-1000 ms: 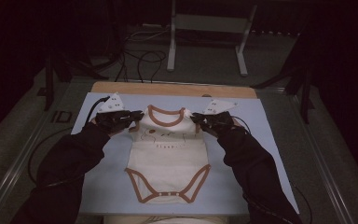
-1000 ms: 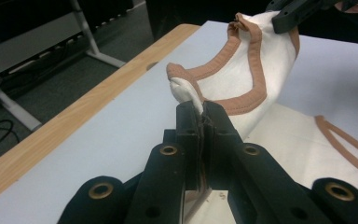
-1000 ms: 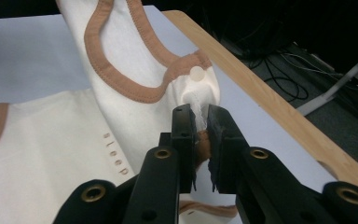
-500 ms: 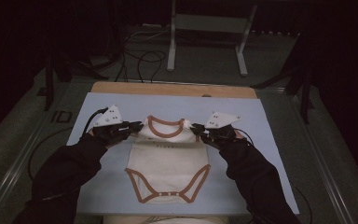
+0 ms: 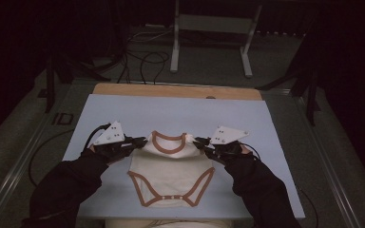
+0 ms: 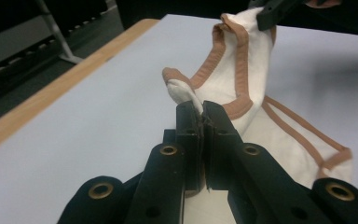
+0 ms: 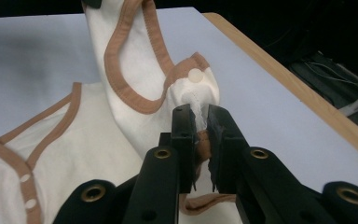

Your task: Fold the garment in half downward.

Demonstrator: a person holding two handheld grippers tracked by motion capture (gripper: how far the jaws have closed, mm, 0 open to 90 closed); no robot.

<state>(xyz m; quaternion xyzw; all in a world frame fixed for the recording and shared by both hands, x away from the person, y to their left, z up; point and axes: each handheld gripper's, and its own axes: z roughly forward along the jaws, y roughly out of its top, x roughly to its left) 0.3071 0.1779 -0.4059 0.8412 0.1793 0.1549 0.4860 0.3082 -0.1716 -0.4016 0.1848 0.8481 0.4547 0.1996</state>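
The left gripper (image 6: 200,112) has its two black jaws clamped tight on a pinch of white cloth at one shoulder of the cream baby bodysuit with tan-brown trim (image 5: 171,166); the right gripper (image 7: 198,116) is clamped the same way on the other shoulder, just below a round white snap. In the high view the left gripper (image 5: 140,141) and the right gripper (image 5: 198,140) point inward at each other from either side of the neckline, both held low and nearly level over the sheet. The shoulders and collar are lifted off the surface between them, while the lower body and the snapped crotch end lie flat toward the near edge.

The dark-sleeved forearms come up from the bottom corners and angle in, hands wrapped round the gripper bodies, grey three-cornered plates on top, cables trailing behind.

The bodysuit sits in the middle of the pale blue sheet (image 5: 123,109) covering the table. Bare blue lies wide on both sides and beyond the collar, up to the light wooden strip (image 5: 171,90) along the far edge. Toward the person the room is short: the crotch end lies near the near edge of the sheet. Past the far edge stand a grey metal frame (image 5: 209,42) and loose cables on a dark floor.
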